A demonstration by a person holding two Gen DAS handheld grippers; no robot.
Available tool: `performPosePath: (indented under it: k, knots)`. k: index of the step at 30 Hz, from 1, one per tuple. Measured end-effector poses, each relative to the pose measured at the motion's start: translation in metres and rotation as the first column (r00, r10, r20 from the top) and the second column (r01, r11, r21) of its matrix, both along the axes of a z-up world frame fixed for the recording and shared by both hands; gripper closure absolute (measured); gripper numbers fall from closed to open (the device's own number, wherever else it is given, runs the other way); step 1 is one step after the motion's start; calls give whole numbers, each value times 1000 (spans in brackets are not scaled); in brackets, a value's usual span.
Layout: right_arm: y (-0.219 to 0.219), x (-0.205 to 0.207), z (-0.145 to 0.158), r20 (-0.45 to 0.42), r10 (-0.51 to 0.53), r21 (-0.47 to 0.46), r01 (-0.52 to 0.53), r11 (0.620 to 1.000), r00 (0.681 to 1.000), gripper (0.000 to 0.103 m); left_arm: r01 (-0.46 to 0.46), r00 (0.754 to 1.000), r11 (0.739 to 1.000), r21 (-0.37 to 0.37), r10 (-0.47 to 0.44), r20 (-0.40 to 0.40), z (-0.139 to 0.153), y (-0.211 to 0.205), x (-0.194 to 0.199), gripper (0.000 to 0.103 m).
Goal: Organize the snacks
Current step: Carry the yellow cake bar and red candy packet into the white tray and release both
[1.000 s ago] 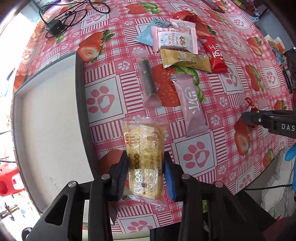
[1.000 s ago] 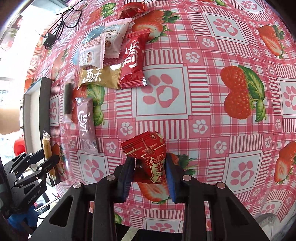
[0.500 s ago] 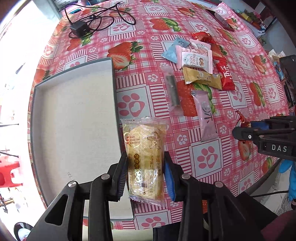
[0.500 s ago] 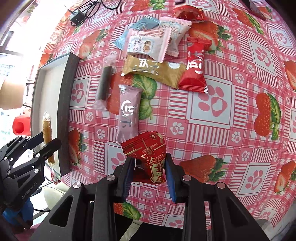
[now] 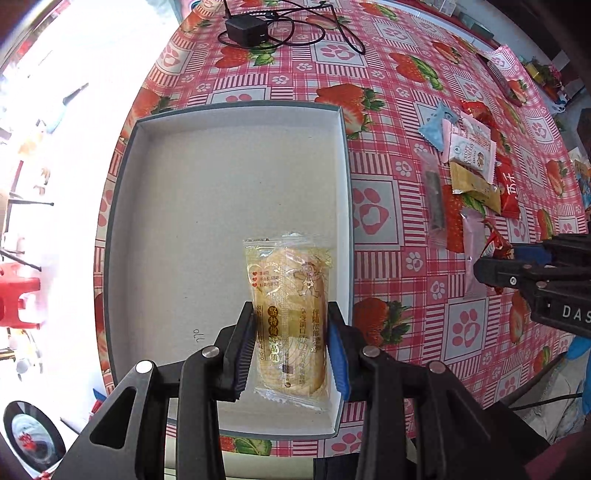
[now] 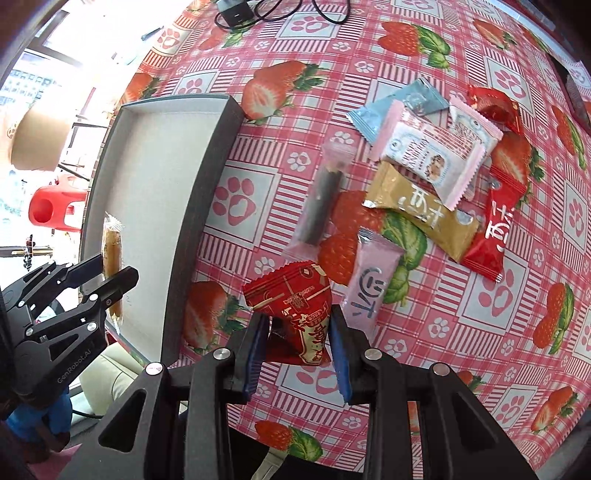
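My left gripper (image 5: 291,354) is shut on a clear-wrapped yellow pastry (image 5: 290,295) and holds it above the near right part of the grey tray (image 5: 184,229), whose white floor is bare. In the right wrist view the same left gripper (image 6: 110,269) hangs over the tray (image 6: 218,177) with the pastry (image 6: 112,251) seen edge-on. My right gripper (image 6: 297,343) is shut on a red snack packet (image 6: 299,299), over the tablecloth just right of the tray. Several loose snacks lie right of it: a pink packet (image 6: 371,284), a dark stick in clear wrap (image 6: 321,199), a gold bar (image 6: 421,210).
A black charger with coiled cable (image 5: 247,29) lies beyond the tray. More packets, white-pink (image 6: 432,151), blue (image 6: 395,107) and red (image 6: 495,229), crowd the right. The table edge runs close on the left, with a red stool (image 6: 51,206) below.
Both grippers have swept left, each keeping its snack. The left one has gone from over the cloth beside the tray to over its floor; the right one now nears the tray's right wall.
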State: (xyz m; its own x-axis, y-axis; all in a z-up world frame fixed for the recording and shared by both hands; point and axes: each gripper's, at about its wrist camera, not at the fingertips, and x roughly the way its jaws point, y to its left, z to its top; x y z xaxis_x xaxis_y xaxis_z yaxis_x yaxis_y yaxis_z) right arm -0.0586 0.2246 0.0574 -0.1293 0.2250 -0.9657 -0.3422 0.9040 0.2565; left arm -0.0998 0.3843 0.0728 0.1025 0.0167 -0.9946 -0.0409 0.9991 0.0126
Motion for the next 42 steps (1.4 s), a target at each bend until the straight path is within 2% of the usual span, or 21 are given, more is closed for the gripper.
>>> performPosePath:
  k: [6, 17, 28, 42]
  knots:
    - [46, 26, 3, 9, 78, 17, -78, 997, 997, 69, -47, 999, 999, 7, 47, -7, -7, 24, -2, 63]
    - [108, 35, 7, 22, 176, 54, -177, 983, 984, 69, -127, 991, 990, 59, 129, -39, -25, 63, -8, 63]
    - [140, 36, -11, 0, 243, 59, -243, 968, 970, 69, -168, 982, 983, 70, 173, -75, -41, 81, -14, 63]
    - [148, 39, -21, -8, 232, 44, -232, 972, 973, 69, -162, 981, 982, 93, 171, -92, -42, 73, -10, 63]
